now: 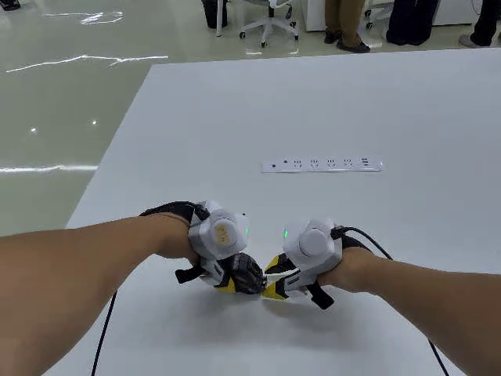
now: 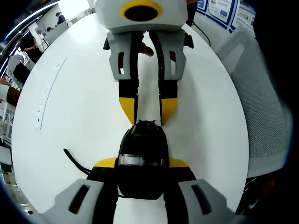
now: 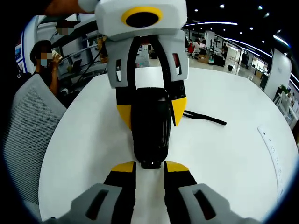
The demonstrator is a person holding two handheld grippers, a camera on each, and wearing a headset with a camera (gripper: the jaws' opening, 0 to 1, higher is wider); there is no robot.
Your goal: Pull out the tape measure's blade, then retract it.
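Note:
A black tape measure (image 1: 249, 274) lies low over the white table (image 1: 313, 102), near its front edge. My left gripper (image 1: 228, 279) is shut on its case (image 2: 142, 154), one yellow tip on each side. My right gripper (image 1: 272, 283) faces it head-on. In the right gripper view my own tips (image 3: 149, 167) close on the small end hook (image 3: 150, 164) at the nose of the case (image 3: 150, 121). In the left gripper view the right gripper (image 2: 148, 114) comes down from the top to that nose. No length of blade is visible between the two grippers.
A white power strip (image 1: 321, 164) lies flat mid-table, beyond the grippers. A black strap (image 3: 205, 117) trails on the table beside the case. A grey mesh chair (image 3: 28, 130) stands off the table's edge. Office chairs and people's legs (image 1: 344, 23) are past the far edge.

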